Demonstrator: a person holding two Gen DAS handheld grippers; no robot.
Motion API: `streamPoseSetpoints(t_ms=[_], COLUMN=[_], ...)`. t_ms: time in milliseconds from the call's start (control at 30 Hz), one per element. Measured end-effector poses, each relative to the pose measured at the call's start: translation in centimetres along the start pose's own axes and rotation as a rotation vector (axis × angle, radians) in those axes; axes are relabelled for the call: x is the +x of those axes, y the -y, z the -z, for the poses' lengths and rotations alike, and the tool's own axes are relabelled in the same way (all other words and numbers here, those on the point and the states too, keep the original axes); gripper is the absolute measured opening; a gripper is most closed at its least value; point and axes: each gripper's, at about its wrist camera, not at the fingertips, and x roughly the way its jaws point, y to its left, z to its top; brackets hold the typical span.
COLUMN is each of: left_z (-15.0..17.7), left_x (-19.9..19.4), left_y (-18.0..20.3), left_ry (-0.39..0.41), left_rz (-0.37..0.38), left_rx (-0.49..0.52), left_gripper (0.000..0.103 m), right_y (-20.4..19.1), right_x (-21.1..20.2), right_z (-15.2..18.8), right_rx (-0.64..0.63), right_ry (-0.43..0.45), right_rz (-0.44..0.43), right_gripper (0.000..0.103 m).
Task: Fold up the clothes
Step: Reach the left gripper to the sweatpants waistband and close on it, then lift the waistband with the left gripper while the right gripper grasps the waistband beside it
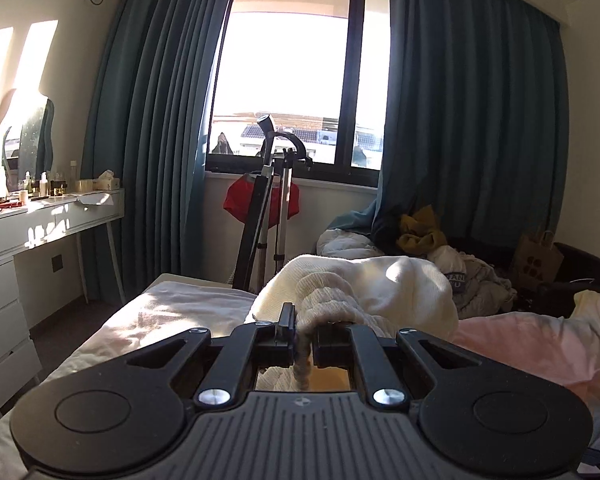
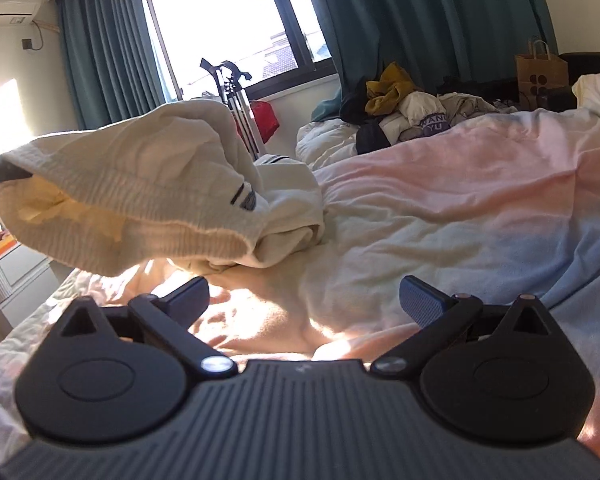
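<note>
1 paper bag (image 2: 540,72), contents unseen

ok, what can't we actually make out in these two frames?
- Cream garment: type and full shape unclear; bunched in the right wrist view, cut off by the left gripper in the left wrist view.
- Left gripper in the right wrist view: only a dark tip at the frame's left edge.
- Clothes pile: separate items too small and overlapped.
- Outside the window: blown out by glare.
</note>
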Motion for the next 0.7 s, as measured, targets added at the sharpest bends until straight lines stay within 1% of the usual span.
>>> streamPoseSetpoints(t_ms=[33, 167, 233, 333, 400, 467, 500, 567, 633, 700], left_z=[0.6, 2.7, 3.9, 5.6, 5.8, 6.0, 5.9, 5.9, 5.9, 6.1], left_x=[-2.0, -6.7, -8.6, -9.8, -9.7, -9.6, -9.2, -8.2, -7.2, -5.8], left_y=[-0.9, -4.8, -7.2, -10.4, -11.8, -13.0, -13.1, -13.0, -12.8, -13.0], left_ry=[-0.002, -0.001, -0.008, -0.048, -0.088, -0.127, -0.144, -0.160, -0.178, -0.205], left_rz=[0.003, -0.017, -0.034, -0.068, -0.071, -0.074, -0.084, -0.104, -0.124, -0.126], left_rx=[-0.010, -0.076, -0.126, -0.215, -0.261, -0.303, -0.295, -0.278, -0.265, -0.291], left_gripper=[0.008, 0.009, 0.009, 0.009, 0.009, 0.010, 0.010, 0.011, 0.011, 0.011], right_y=[-0.5, -3.0, -4.5, -6.9, -8.9, -10.9, -11.6, -12.5, -12.7, -12.9], right_x=[-0.4, -1.8, -1.7, -1.5, -1.1, -0.8, -0.6, 0.2, 1.5, 2.7], right_z=[0.0, 0.6, 1.3, 2.5, 3.5, 4.6, 5.0, 5.6, 5.8, 6.1], right_rx=[-0.013, -0.086, -0.135, -0.210, -0.290, -0.375, -0.399, -0.420, -0.390, -0.361], right_ry=[0.002, 0.003, -0.046, -0.118, -0.148, -0.148, -0.148, -0.154, -0.172, -0.191], right_rz=[-0.017, -0.068, -0.101, -0.148, -0.144, -0.124, -0.129, -0.138, -0.109, -0.080], right_gripper=[0.103, 0.103, 0.103, 0.103, 0.103, 0.103, 0.103, 0.102, 0.096, 0.088])
